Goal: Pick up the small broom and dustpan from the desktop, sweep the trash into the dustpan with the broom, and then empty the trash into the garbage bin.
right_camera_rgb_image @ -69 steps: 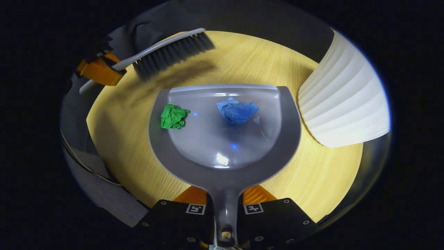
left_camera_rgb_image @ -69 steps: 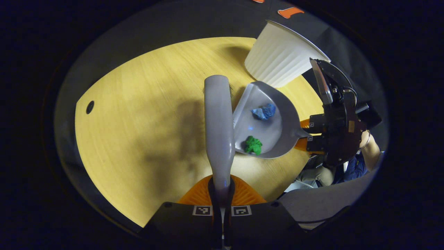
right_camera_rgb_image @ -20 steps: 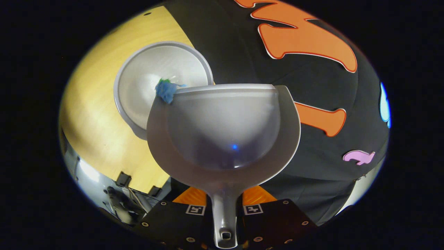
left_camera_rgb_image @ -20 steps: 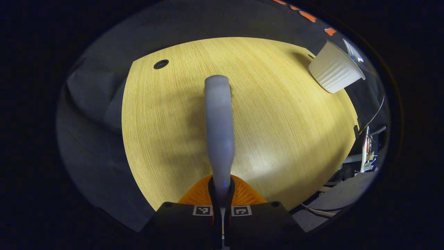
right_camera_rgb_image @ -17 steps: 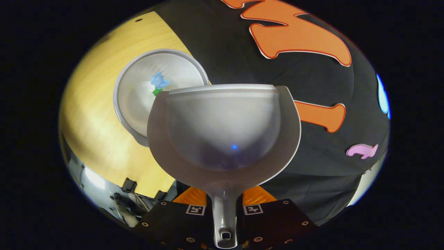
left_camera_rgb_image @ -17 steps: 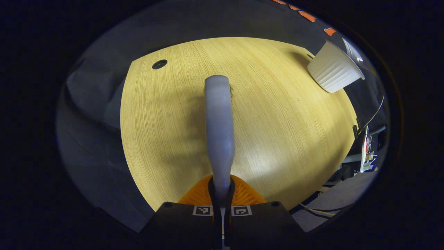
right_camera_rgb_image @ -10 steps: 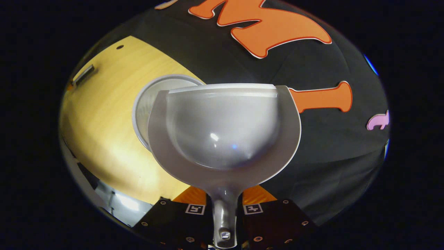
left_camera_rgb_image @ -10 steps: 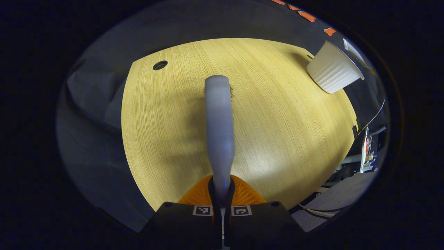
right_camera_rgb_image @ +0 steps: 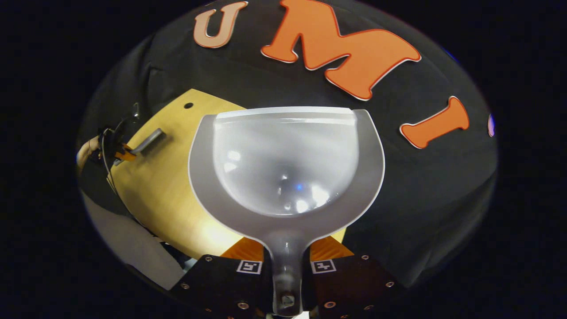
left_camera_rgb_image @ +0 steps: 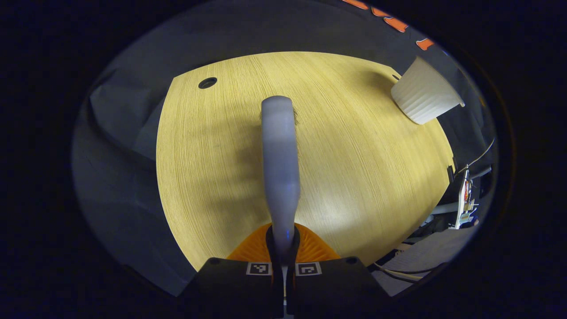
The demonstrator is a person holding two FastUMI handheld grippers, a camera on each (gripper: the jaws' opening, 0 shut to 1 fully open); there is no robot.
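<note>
**Still holding both tools, with setting-down left to fumble**

Now the left gripper [left_camera_rgb_image: 283,261] is clamping the broom [left_camera_rgb_image: 280,164] by its handle at the bottom centre of the left gripper view, the broom running straight up the middle of the frame. The right gripper [right_camera_rgb_image: 287,266] is pinching the stem of the dustpan [right_camera_rgb_image: 285,168] at the bottom centre of the right gripper view; the pan is looking empty, showing only glints of light. The bin [left_camera_rgb_image: 423,97] is standing at the upper right of the left gripper view, near the far edge of the desk [left_camera_rgb_image: 354,168], well apart from the broom.

Trouble from here is likely coming from the narrow grips. Each tool is being held by a slim, smooth handle, so a quick swing could be twisting it between the fingers. The pan is filling much of its own camera's frame, so the desk edge below it is hard to judge; lowering it blind risks clipping that edge. Whether the trash is sitting in the bin I cannot tell, since its inside is hidden.

The desk is pale wood with fine grain, a cable hole [left_camera_rgb_image: 207,83] showing at upper left. Dark cloth is surrounding it, and cables are trailing at the lower right.
</note>
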